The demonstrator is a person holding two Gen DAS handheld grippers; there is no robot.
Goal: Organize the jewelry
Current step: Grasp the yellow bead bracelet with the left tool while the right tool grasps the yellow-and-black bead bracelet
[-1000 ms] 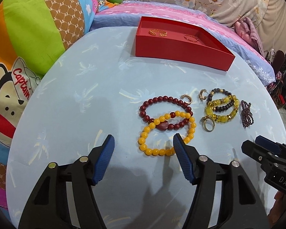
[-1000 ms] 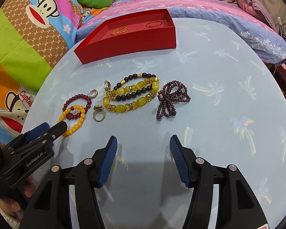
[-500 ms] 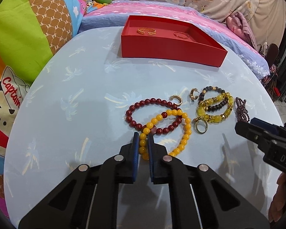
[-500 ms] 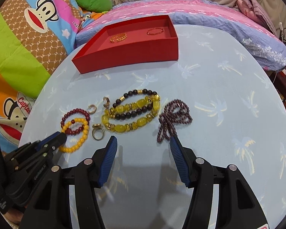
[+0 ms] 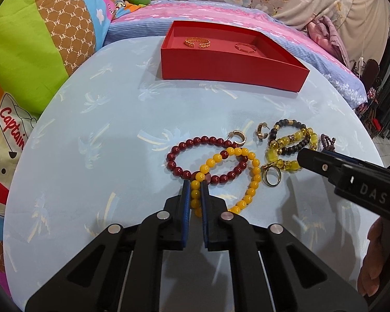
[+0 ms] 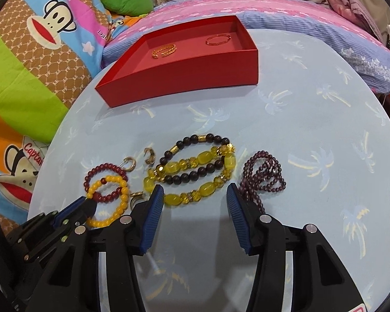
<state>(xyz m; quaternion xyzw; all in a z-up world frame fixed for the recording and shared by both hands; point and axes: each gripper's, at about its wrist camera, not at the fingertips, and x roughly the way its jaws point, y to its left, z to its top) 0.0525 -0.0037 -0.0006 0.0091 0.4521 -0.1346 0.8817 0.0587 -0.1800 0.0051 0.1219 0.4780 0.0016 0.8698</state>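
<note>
Left wrist view: left gripper (image 5: 195,193) fingers pinched on the yellow bracelet (image 5: 249,179), which overlaps a maroon bracelet (image 5: 195,143). Right gripper (image 6: 195,197) fingers gape wide, holding nothing, over the chunky bracelet (image 6: 202,158). Pale blue palm-print bench (image 5: 91,143), red tray (image 5: 231,67) farther back, cartoon bedding (image 6: 39,52) behind.

A round surface (image 6: 312,119) covered in pale blue palm-print cloth is seen. A red tray (image 6: 195,78) is set near its far edge. Beaded bracelets (image 6: 195,171), earrings (image 5: 238,138) and a ring (image 5: 271,178) are spread nearer the front edge.
</note>
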